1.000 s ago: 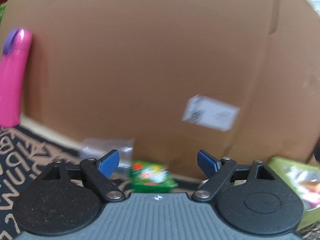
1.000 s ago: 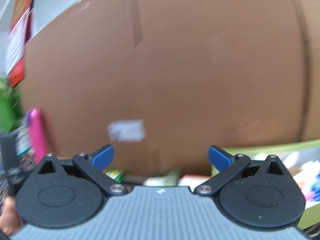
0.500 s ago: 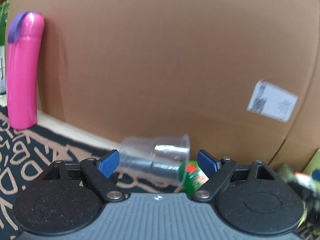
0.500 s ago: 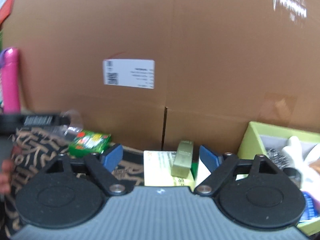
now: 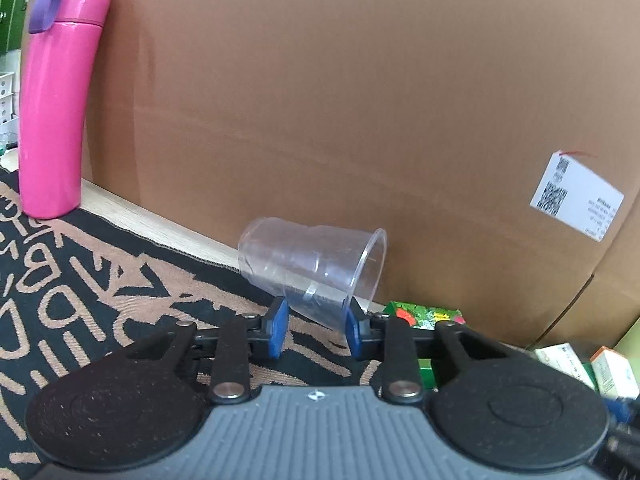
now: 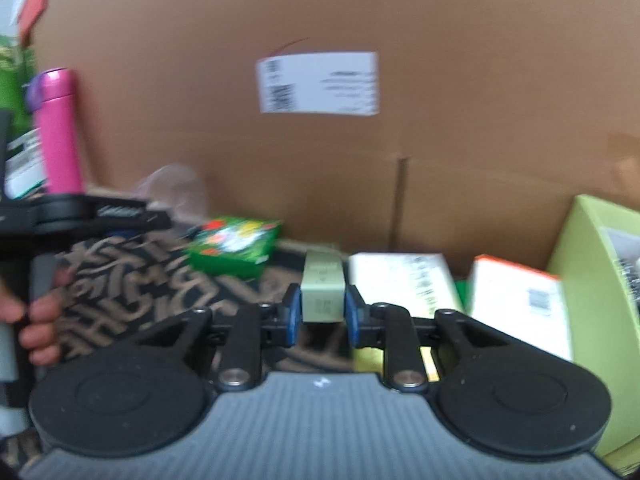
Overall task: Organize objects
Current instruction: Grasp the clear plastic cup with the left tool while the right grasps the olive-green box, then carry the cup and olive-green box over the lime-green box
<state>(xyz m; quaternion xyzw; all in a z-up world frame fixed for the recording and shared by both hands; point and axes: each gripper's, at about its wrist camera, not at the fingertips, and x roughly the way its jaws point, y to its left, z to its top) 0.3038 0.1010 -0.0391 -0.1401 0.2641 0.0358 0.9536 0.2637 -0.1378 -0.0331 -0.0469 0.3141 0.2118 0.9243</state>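
**Both grippers closed on their objects**

In the left wrist view the left gripper (image 5: 316,330) is seen clamped on the clear plastic cup (image 5: 314,266); the cup lies on its side at 12 o'clock, its long axis crosswise, mouth toward 3 o'clock, on the patterned cloth (image 5: 80,300); the squeeze is judged light enough, as thin walls may buckle. In the right wrist view the right gripper (image 6: 318,314) is seen closed on a small olive box (image 6: 323,286), its length running away toward 12 o'clock. Further off, the green packet (image 6: 234,246) lies at 11 o'clock; the lime bin (image 6: 584,264), shown only there, stands at 3 o'clock; the pink flask (image 5: 60,96) stands upright against the cardboard box (image 5: 360,100).
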